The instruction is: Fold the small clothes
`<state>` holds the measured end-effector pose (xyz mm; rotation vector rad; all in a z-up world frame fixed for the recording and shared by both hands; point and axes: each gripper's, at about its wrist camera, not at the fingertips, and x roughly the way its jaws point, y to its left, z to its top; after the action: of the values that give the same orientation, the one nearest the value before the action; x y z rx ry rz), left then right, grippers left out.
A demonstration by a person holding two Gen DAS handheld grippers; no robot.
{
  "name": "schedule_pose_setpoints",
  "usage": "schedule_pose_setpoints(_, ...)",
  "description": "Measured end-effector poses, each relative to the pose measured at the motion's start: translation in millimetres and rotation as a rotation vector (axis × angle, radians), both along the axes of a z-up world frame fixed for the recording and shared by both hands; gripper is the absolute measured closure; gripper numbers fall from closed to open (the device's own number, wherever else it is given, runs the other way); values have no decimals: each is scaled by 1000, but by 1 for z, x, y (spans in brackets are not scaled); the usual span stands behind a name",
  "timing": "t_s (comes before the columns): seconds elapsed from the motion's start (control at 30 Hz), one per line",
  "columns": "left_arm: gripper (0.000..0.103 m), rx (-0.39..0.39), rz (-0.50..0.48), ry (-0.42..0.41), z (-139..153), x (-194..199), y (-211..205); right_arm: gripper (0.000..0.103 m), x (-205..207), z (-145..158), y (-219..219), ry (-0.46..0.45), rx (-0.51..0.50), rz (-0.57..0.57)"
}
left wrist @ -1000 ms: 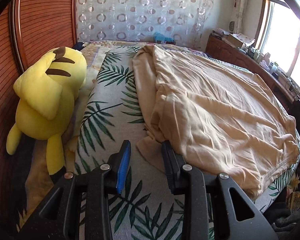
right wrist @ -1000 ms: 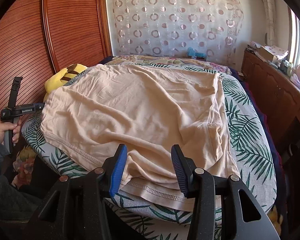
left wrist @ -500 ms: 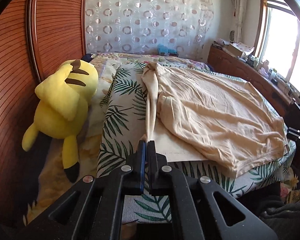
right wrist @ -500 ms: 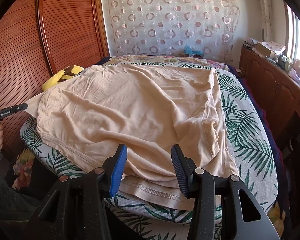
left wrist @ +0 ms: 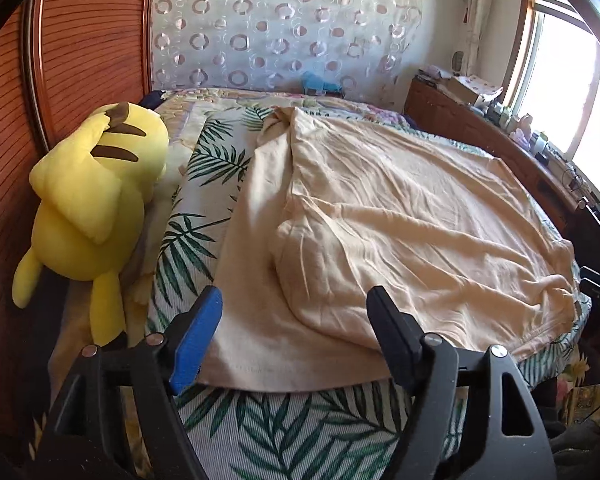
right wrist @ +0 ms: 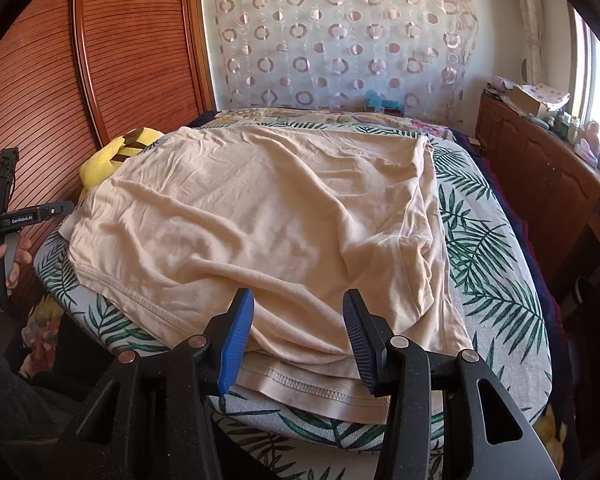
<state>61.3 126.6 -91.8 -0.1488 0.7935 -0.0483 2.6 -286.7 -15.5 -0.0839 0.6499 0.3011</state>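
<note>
Lying across the bed's (left wrist: 300, 440) near edge: peach garment (right wrist: 260, 208), soft, light, creasing easily; best pinched at hems. Left gripper (left wrist: 294, 334) opening, nothing pressed; right gripper (right wrist: 298, 330) parted astride a fold, not clamping.

Home bedroom: bed (left wrist: 300, 432), plush toy (left wrist: 96, 200), curtain (right wrist: 340, 40).

- Yellow plush toy (left wrist: 88, 208) lies at bed's left edge, against the wooden slatted wardrobe (left wrist: 80, 60).
- Leaf-print cover (left wrist: 204, 184) spread on bed.
- Circle-pattern curtain (right wrist: 340, 40) behind.
- Wooden cabinet (right wrist: 540, 168) under window.
</note>
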Motion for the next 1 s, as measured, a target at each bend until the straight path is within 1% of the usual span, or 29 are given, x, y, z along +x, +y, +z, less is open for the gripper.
schedule_pose_setpoints(0.07,28,-7,9,14,-5,8,2,43,3,-1,-3,-3,-3,-9)
schedule_pose_setpoints(0.1,28,-15,14,23,-7,12,3,41,4,-1,-5,-5,-3,-12)
schedule_pose_setpoints(0.17,28,-31,19,46,-12,18,5,32,7,-2,-8,-5,-2,-23)
schedule_pose_setpoints(0.23,28,-43,21,60,-15,23,7,31,9,-3,-12,-6,-2,-36)
schedule_pose_setpoints(0.43,28,3,25,55,-16,29,1,29,12,-9,-20,5,-6,-45)
schedule_pose_setpoints(0.5,28,4,10,50,-17,30,-2,29,13,-10,-21,9,-6,-46)
schedule_pose_setpoints(0.57,45,30,-15,60,-15,32,-9,29,12,-11,-22,10,-9,-46)
schedule_pose_setpoints(0.63,79,59,-28,74,-14,36,-13,29,12,-11,-24,10,-13,-44)
schedule_pose_setpoints(0.7,93,57,-47,75,-13,38,-16,28,11,-11,-27,9,-14,-44)
schedule_pose_setpoints(0.83,96,63,-67,42,-2,39,-23,28,11,-12,-34,10,-1,-55)
schedule_pose_setpoints(0.93,96,39,-90,-18,18,34,-35,28,8,-13,-41,13,7,-68)
schedule_pose_setpoints(1.0,96,34,-125,-69,37,30,-51,28,6,-13,-48,12,10,-75)
